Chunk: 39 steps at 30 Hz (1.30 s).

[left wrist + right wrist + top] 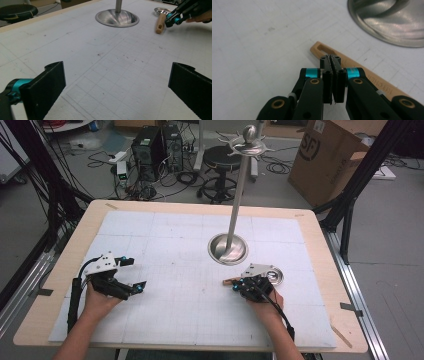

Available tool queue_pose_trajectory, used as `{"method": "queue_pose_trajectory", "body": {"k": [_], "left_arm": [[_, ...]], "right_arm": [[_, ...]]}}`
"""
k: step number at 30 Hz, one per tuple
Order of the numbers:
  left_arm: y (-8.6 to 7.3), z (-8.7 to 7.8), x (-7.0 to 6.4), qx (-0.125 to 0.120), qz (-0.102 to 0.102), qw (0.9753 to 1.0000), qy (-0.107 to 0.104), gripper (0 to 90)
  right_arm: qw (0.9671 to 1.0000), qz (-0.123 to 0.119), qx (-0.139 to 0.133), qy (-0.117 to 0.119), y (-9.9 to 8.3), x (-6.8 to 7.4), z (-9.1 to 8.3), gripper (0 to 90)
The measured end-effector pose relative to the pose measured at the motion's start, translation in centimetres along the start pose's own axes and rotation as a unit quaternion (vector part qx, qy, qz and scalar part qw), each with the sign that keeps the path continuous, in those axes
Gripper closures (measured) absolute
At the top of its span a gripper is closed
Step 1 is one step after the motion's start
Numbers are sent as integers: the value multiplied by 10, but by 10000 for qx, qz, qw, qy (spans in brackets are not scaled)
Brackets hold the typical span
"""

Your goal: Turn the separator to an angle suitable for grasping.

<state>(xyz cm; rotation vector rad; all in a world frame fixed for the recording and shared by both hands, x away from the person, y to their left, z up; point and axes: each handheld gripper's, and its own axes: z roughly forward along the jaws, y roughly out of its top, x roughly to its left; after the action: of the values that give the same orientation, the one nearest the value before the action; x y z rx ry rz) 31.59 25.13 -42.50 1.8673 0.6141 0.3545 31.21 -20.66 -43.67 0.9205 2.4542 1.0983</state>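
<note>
Black jaws of the right gripper (333, 65) press together with nothing between them, just above the wooden handle (352, 67) lying on the mat, the steel stand base (392, 22) beyond. Left gripper (131, 274) hovers well apart, jaws spread wide.

A black stool (221, 157), computer towers (156, 146) and cardboard box (327, 157) stand on grey floor (395, 240).

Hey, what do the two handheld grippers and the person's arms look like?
Both the left gripper and right gripper are black, with flat black jaws, turquoise metal joints and brass-coloured pins. Each carries a grey three-cornered plate on top and trails a black cable. The person's forearms are bare, no sleeves in sight.
</note>
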Motion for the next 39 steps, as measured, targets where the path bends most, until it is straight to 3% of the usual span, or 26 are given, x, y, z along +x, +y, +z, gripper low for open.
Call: {"method": "queue_pose_trajectory", "body": {"k": [4, 9, 12, 16, 20, 24, 30, 39], "left_arm": [[0, -1, 0, -3, -5, 10000, -3, 17], [-1, -1, 0, 2, -34, 10000, 6, 17], [0, -2, -1, -7, -31, 10000, 5, 17], [0, -3, 0, -16, -35, 10000, 11, 17], [0, -2, 0, 9, -15, 10000, 5, 17], [0, -3, -1, -20, -29, 10000, -6, 17], [0, -2, 0, -16, -22, 10000, -13, 17], [-1, -1, -1, 2, -21, 10000, -23, 17]], "right_arm": [[9993, 117, -291, -201, 2, -13, -21, 892], [9967, 415, -399, -566, -4, -37, -39, 892], [9957, 468, -319, -731, -3, -48, -41, 892], [9951, 305, 2, -935, 1, -56, -34, 892], [9945, 275, 326, -957, 4, -62, -25, 892], [9919, 285, 713, -1014, 0, -64, -15, 893], [9899, 296, 918, -1035, -4, -61, -17, 894], [9909, 389, 913, -912, -14, -46, -31, 894]]}}
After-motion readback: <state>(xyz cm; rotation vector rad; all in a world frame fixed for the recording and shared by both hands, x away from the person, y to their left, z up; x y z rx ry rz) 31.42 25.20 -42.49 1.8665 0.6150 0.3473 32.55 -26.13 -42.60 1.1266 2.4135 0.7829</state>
